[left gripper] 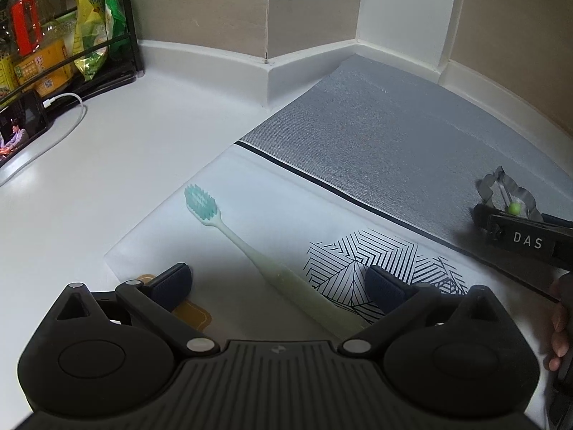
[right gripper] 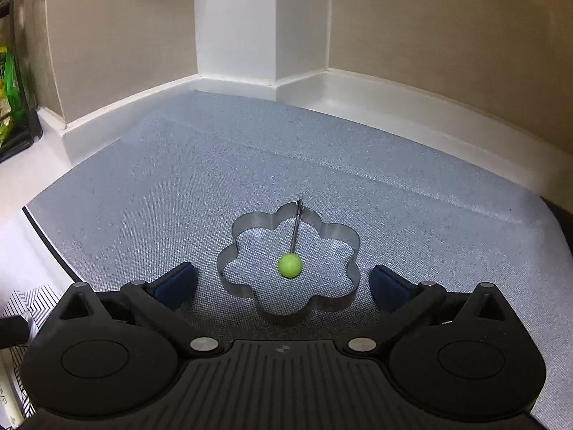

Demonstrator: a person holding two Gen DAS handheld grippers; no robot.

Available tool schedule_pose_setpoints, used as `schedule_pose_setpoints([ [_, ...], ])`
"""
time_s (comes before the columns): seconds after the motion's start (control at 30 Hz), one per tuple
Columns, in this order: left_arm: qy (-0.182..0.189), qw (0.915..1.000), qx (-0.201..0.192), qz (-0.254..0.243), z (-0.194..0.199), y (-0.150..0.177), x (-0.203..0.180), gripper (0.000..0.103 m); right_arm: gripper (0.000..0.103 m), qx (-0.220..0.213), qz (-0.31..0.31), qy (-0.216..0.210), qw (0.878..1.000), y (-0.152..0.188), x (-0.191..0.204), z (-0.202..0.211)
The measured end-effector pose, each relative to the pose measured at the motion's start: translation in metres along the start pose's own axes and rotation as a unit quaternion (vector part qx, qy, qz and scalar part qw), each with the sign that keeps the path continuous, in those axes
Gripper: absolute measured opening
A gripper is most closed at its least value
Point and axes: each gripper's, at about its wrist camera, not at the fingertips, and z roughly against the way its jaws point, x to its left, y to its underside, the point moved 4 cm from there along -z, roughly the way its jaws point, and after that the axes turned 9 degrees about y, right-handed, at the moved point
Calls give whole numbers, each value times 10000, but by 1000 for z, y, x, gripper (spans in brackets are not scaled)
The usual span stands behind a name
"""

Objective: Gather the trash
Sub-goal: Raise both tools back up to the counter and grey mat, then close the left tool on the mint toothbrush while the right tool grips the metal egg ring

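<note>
A toothbrush [left gripper: 250, 251] with teal bristles and a pale handle lies on a white sheet [left gripper: 161, 236] printed with black line patterns. My left gripper [left gripper: 279, 286] is open, and the handle's end lies between its fingers without touching them. A flower-shaped metal ring [right gripper: 286, 261] with a green knob [right gripper: 289, 266] on a thin rod rests on the grey mat [right gripper: 215, 165]. My right gripper [right gripper: 283, 286] is open and straddles the near part of the ring, pads apart from it. The left wrist view shows the ring [left gripper: 501, 186] at its right edge.
A black rack [left gripper: 125, 36] at the back left holds snack bags and an oil bottle [left gripper: 27, 18]. A phone [left gripper: 21, 129] with a white cable [left gripper: 71, 114] leans there. Walls and a white upstand [left gripper: 232, 61] close off the back. A small yellow tag [left gripper: 191, 313] lies under my left finger.
</note>
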Motion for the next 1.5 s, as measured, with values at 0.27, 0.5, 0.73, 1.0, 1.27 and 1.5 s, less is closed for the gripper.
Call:
schedule_pose_setpoints([
  [0.27,17,10000,-13,-21,1,2,1,103,103,1,7,7,10000,-1,1,-2],
  [0.5,-119,9999,-50,89,11,0,3,74,103,-6,7,9,10000,-1,1,-2],
  [0.73,321,9994,-3,-89,31,-6,-12,12,81,-211,-235,8,9995,0,-8,6],
  [1.0,385,9981,-97,-466,28,-1,-29,12,81,-257,-615,-107,9977,-1,-20,6],
  [1.27,260,9976,-107,-631,12,-2,-25,13,82,-251,-600,-105,9978,0,-22,8],
  [1.5,37,9953,-315,-912,11,4,-33,17,83,-220,-548,-80,9982,-2,-19,6],
])
